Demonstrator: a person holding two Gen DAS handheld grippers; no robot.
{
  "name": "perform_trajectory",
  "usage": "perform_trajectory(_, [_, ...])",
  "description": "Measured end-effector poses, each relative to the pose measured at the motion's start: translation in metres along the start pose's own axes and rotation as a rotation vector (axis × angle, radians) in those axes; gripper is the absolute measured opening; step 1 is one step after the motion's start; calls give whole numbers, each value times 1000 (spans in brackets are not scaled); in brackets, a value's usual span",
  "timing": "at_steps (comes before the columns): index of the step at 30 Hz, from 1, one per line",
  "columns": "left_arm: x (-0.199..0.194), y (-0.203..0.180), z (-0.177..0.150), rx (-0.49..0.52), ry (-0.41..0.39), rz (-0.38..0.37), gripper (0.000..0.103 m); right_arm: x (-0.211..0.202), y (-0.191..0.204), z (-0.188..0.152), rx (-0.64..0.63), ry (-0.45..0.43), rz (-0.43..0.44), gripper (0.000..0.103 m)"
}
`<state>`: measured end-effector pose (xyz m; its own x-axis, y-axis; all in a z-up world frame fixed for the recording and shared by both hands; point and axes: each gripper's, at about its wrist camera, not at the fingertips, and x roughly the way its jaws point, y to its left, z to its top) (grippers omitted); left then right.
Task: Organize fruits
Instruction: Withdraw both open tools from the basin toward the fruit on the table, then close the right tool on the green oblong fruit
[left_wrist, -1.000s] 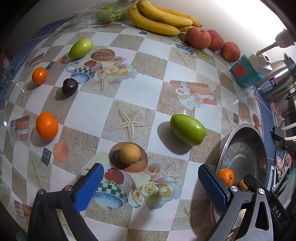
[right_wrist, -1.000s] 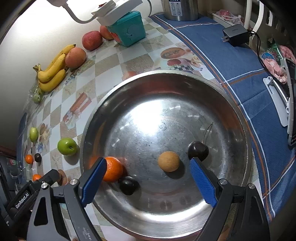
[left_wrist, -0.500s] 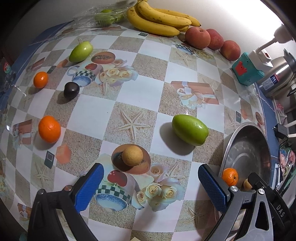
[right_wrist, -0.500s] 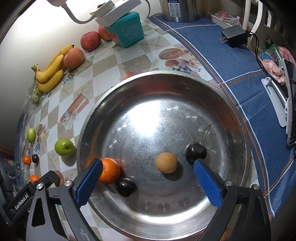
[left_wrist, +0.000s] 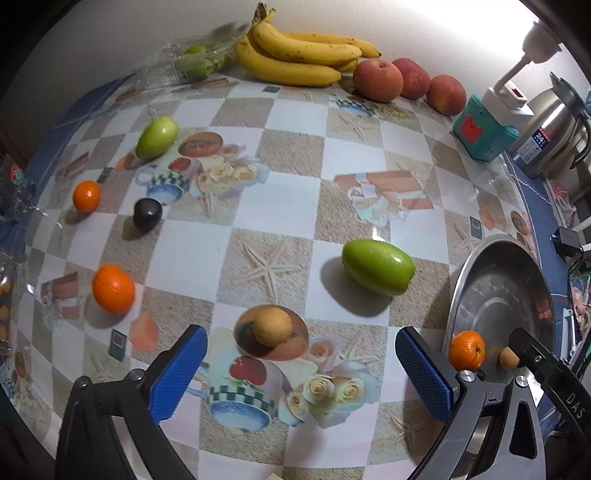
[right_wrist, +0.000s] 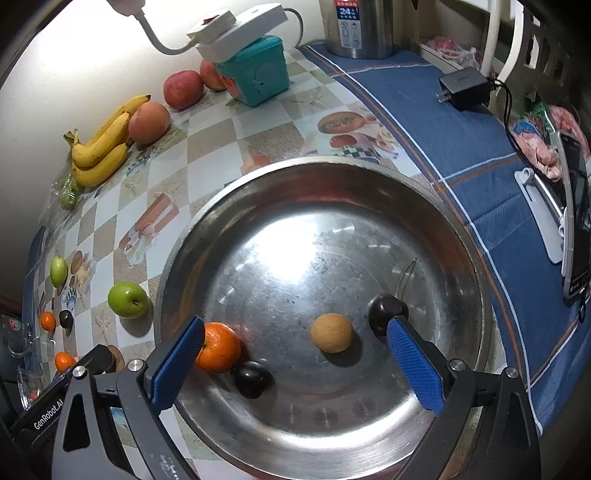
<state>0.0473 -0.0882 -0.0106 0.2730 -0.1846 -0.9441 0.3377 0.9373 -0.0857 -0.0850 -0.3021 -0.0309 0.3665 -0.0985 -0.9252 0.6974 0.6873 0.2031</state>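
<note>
Checkered table (left_wrist: 280, 206): my left gripper (left_wrist: 301, 373) and right gripper (right_wrist: 295, 363) gape empty; bowl (right_wrist: 476, 280) holds orange (right_wrist: 218, 346), perhaps plums.

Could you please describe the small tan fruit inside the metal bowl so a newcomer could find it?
Look into the big round steel bowl. On its floor, the round tan fruit lies between a shiny orange mandarin and a dark stemmed cherry; it alone is matte and pale brown.

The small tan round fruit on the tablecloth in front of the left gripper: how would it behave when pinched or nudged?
The tan fruit looks nearly spherical, so a nudge would probably send it rolling across the smooth tablecloth. It is small beside the green fruit, so likely light. Its matte skin suggests decent grip, though off-centre jaws of the left gripper might squirt it out.
</note>
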Motion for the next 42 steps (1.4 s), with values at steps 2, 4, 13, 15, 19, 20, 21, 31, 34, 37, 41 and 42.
perform_trajectory(2, [-3, 4, 2, 2, -22, 6, 103, -1, 3, 0, -3, -11, 5, 99])
perform_trajectory(4, [-7, 8, 5, 5, -42, 16, 103, -2, 6, 0, -9, -20, 15, 99])
perform_trajectory(13, [-19, 35, 16, -37, -81, 9, 103, -8, 41, -5, -100, -59, 51, 99])
perform_trajectory(15, [-24, 43, 19, -48, -96, 8, 103, -10, 51, -7, -129, -70, 70, 99])
perform_trajectory(19, [-32, 59, 23, -60, -126, 29, 103, -15, 73, -13, -190, -91, 109, 99])
perform_trajectory(20, [-33, 63, 24, -62, -133, 36, 103, -16, 82, -15, -213, -97, 122, 99])
perform_trajectory(21, [-35, 67, 24, -67, -138, 42, 103, -16, 88, -16, -228, -99, 133, 99])
perform_trajectory(31, [-35, 103, 26, -180, -152, 70, 103, -18, 136, -27, -306, -120, 201, 99])
perform_trajectory(34, [-31, 103, 28, -186, -138, 58, 103, -11, 141, -26, -296, -99, 196, 99])
perform_trajectory(37, [-29, 101, 31, -184, -131, 50, 103, -4, 144, -24, -275, -82, 184, 99])
perform_trajectory(41, [-20, 100, 36, -171, -111, 66, 103, 3, 150, -21, -264, -62, 173, 97])
perform_trajectory(42, [-17, 100, 37, -171, -106, 69, 103, 5, 152, -20, -266, -59, 162, 96])
